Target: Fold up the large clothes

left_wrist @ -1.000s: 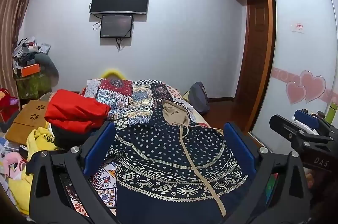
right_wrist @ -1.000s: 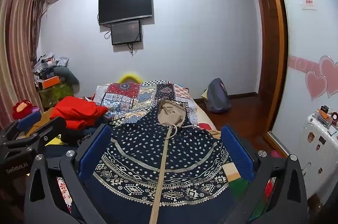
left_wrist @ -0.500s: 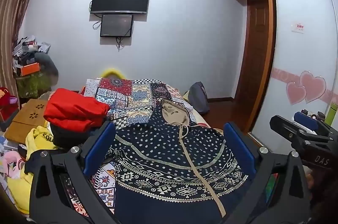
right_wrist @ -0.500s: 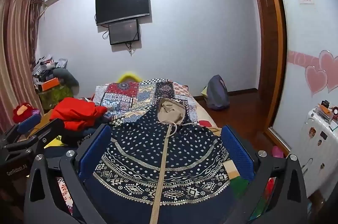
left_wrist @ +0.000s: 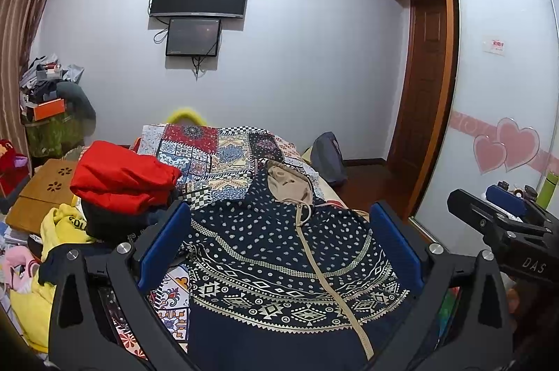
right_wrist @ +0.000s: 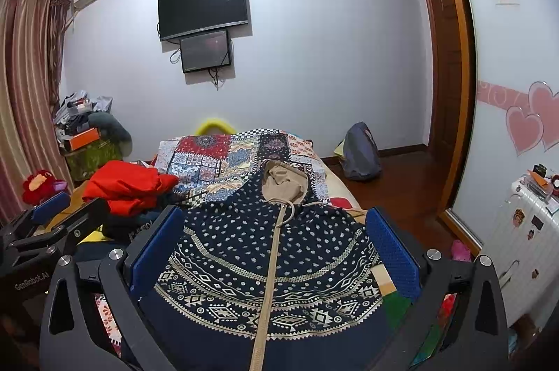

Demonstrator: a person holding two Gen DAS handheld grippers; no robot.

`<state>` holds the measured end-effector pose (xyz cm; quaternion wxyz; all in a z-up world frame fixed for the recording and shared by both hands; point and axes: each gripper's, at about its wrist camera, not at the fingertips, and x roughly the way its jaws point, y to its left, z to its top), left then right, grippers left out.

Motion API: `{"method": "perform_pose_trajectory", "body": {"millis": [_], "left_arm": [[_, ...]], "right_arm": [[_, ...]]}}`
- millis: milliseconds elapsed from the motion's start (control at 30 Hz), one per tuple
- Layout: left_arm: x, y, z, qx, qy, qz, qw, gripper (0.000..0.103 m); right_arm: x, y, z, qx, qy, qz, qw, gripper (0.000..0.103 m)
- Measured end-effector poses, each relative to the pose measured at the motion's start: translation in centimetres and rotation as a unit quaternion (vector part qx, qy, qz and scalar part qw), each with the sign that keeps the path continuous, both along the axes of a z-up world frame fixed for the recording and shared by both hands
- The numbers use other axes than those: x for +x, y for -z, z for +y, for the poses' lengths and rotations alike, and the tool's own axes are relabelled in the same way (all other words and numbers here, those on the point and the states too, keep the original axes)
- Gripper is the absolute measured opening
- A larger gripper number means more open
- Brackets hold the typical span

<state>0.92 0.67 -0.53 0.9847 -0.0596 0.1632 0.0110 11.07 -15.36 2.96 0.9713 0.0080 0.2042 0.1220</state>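
A navy hooded jacket [left_wrist: 279, 252] with beige patterns, a beige zipper and a tan hood lies spread flat on the bed, hood at the far end; it also shows in the right wrist view [right_wrist: 265, 259]. My left gripper [left_wrist: 279, 241] is open and empty, held above the jacket's near part. My right gripper [right_wrist: 274, 245] is open and empty too, above the same garment. The right gripper shows at the right edge of the left wrist view [left_wrist: 503, 224], and the left gripper at the left edge of the right wrist view [right_wrist: 45, 231].
The bed has a patchwork cover [left_wrist: 216, 157]. A pile with a red garment [left_wrist: 118, 175] on top sits at the bed's left. Yellow clothes [left_wrist: 59, 224] and a wooden board [left_wrist: 45, 185] lie further left. A grey bag [right_wrist: 360, 154] stands on the floor; a white suitcase [right_wrist: 520, 252] is right.
The right wrist view has drifted slightly, tilting a little upward and left. The left gripper barely moved. The jacket lies as before and both grippers stay open.
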Motion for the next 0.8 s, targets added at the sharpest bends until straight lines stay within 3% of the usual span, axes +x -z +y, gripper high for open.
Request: {"method": "perform_pose_trajectory", "body": {"millis": [800], "left_arm": [[-0.11,0.13,-0.33,0.005,0.001,-0.005,1.0000,0.103]], "right_arm": [[-0.17,0.09,0.20,0.001,-0.002,0.000,1.000,0.103]]}}
